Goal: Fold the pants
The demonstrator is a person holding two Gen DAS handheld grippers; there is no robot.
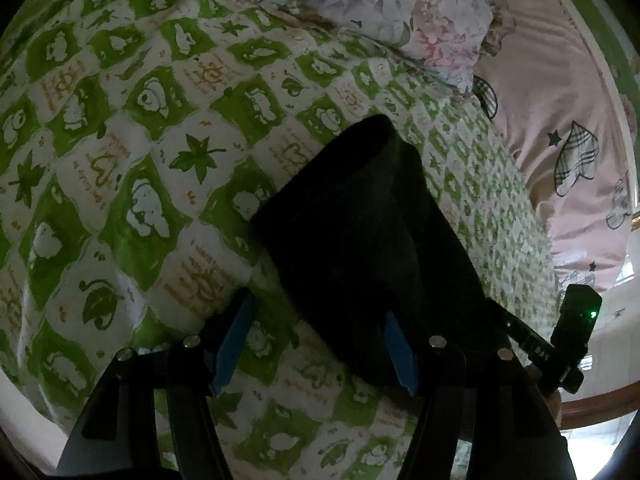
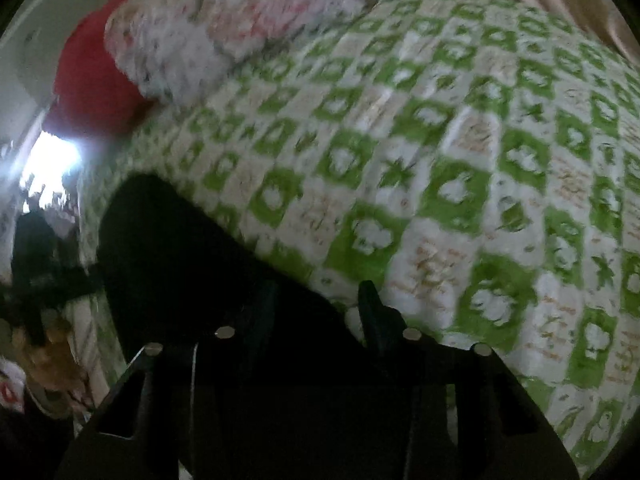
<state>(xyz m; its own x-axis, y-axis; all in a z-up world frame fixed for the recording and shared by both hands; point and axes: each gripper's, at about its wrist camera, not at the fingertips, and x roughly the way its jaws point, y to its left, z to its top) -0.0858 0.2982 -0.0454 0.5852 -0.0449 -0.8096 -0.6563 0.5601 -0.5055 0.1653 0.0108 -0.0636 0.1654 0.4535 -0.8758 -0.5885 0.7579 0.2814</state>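
The black pants (image 1: 360, 216) lie in a folded bundle on the green-and-white patterned bed cover (image 1: 132, 160). My left gripper (image 1: 316, 344) is open, its blue-padded fingers (image 1: 232, 344) wide apart, the right finger against the near edge of the pants. In the right wrist view the pants (image 2: 180, 248) are a dark mass at lower left, lying over my right gripper (image 2: 316, 304). Its fingers are dark and partly hidden by the cloth. They stand apart, with the pants against the left one. The view is blurred.
A floral quilt (image 1: 400, 12) and a pink sheet with heart prints (image 1: 560, 128) lie at the head of the bed. The other gripper's device (image 1: 572, 328) shows at the right edge. A red pillow (image 2: 92, 80) sits beside the floral quilt (image 2: 224, 28).
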